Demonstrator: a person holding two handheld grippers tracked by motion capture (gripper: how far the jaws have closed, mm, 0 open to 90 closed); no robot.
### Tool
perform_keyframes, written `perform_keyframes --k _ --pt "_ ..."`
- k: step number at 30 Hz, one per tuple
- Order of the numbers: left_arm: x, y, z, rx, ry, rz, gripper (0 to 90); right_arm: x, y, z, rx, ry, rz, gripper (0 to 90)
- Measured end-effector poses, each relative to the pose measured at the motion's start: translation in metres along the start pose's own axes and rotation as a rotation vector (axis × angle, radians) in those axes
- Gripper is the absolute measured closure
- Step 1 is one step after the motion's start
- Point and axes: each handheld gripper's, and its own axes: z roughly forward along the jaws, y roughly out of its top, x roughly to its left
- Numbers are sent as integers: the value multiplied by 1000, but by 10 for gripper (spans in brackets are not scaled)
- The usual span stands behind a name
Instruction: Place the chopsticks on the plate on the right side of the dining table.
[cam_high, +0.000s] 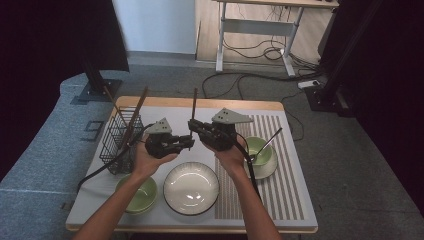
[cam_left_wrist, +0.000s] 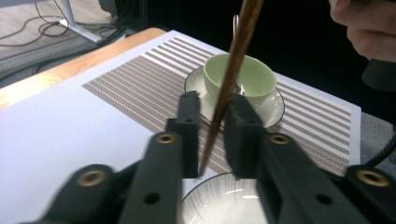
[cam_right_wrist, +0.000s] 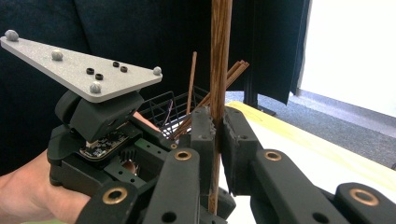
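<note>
right gripper (cam_high: 192, 126) clamped on the chopstick (cam_high: 194, 107), upright at frame center | left gripper (cam_high: 189, 143) jaws narrowed round its lower end, can't tell if gripping | tip: squeeze left fully before right lets go

I see a dark brown wood-grain chopstick (cam_right_wrist: 220, 56) btwn black tongs. Desk (cam_high: 165, 112) is white w/ a light wood edge; brown-striped mat (cam_high: 285, 165) toward its right edge. Pale green cup (cam_left_wrist: 240, 77) on white, dark-rimmed saucer (cam_left_wrist: 273, 105). Black wire basket (cam_high: 116, 140) near the left edge.
</note>
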Motion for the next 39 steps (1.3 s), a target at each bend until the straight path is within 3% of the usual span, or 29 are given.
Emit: perform_keyframes --k 5,11,16,25,39 --pt "-1 -1 -2 34 -31 15 851 -3 -1 0 7 -21 9 813" --pt "-1 -2 -5 89 -17 26 861 -9 -9 -1 17 -61 19 705" --pt "2 -3 -7 103 -8 6 861 -9 -7 -9 1 -79 -8 655" --pt "6 -4 -7 139 5 -18 861 0 9 -18 -33 -72 -63 635" --pt "4 -7 -3 189 -2 -18 861 8 20 -4 -20 -82 -99 616"
